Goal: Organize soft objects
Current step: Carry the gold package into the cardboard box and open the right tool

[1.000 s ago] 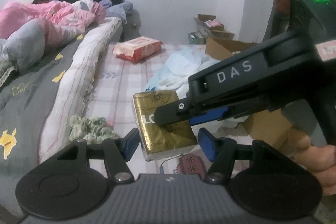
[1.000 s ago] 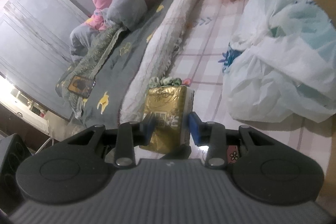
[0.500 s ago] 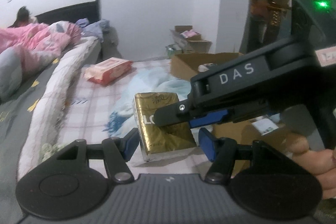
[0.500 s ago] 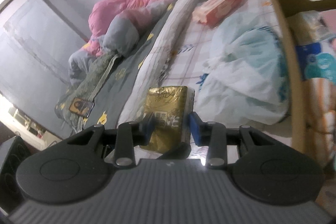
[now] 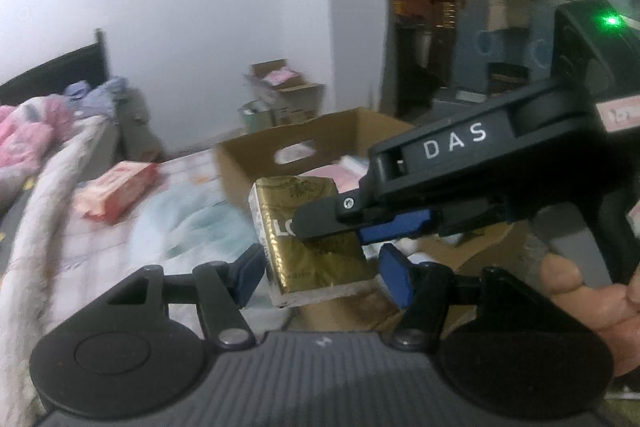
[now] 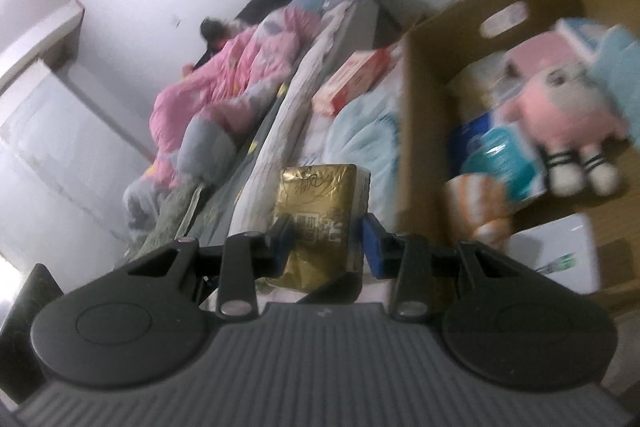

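Note:
A gold tissue pack (image 5: 308, 239) hangs in the air, held by my right gripper (image 6: 325, 245), whose jaws are shut on its sides; the pack also shows in the right wrist view (image 6: 318, 215). My left gripper (image 5: 322, 277) is open, its blue pads on either side of the pack's lower end, not pressing it. The right gripper's body (image 5: 460, 183) crosses the left wrist view from the right. An open cardboard box (image 6: 424, 99) stands to the right, holding a pink plush toy (image 6: 560, 115) and tissue packages (image 6: 496, 159).
A bed with a pink quilt (image 6: 224, 83) and grey cover lies on the left. A red-and-white wipes pack (image 5: 116, 191) and a pale blue plastic bag (image 5: 192, 219) lie on the checked floor mat. More boxes (image 5: 284, 95) stand by the far wall.
Both grippers have swung right and up with the gold pack, from over the mat beside the bed to next to the open cardboard box. The grip has not changed.

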`<state>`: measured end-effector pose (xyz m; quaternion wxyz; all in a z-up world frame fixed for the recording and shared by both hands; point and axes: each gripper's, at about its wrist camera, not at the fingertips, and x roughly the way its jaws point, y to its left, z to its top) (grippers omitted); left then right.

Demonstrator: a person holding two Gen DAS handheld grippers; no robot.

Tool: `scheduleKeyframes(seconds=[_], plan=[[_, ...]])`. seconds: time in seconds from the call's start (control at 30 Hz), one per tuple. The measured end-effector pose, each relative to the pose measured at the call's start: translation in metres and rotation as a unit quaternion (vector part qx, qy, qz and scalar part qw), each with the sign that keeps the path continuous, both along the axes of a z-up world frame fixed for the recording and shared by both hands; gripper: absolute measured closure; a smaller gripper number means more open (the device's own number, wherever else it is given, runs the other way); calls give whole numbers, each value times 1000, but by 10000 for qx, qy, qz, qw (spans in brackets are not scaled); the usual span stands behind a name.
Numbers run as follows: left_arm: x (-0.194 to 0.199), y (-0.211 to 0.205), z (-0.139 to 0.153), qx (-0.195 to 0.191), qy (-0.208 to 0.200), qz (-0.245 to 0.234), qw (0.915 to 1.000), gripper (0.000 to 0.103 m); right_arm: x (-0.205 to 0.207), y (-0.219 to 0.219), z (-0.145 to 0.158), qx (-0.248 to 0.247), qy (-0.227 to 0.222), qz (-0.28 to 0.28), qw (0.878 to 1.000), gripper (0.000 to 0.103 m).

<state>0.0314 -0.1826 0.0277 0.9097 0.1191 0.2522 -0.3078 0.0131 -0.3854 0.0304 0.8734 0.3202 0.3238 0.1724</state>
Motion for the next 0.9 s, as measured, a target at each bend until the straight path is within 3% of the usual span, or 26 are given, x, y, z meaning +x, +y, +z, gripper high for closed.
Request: scheduleKeyframes(seconds=[0.2,0.33,0.57,0.73,0.9], plan=[[18,-45,-5,-64,305,-524,9981,40,2,-52,2,-210,184,-201,9994,66],[38,-71,-18,-91,792,-750,9940,40,13,-80,-4,-498,595,-162,9969,66],[78,-107,-43,-206,1742,-929,9801,40,41,-118,-20,-830,1313,-75,9878,66],[98,-133,-63,-81,2348,-1065,9662,40,65,-140,-37,-927,1863,128,9780,66],[104,-139,-74,27,2529,-1109,9611,35,77,-150,-58,-1134,2389,305,9639,67]])
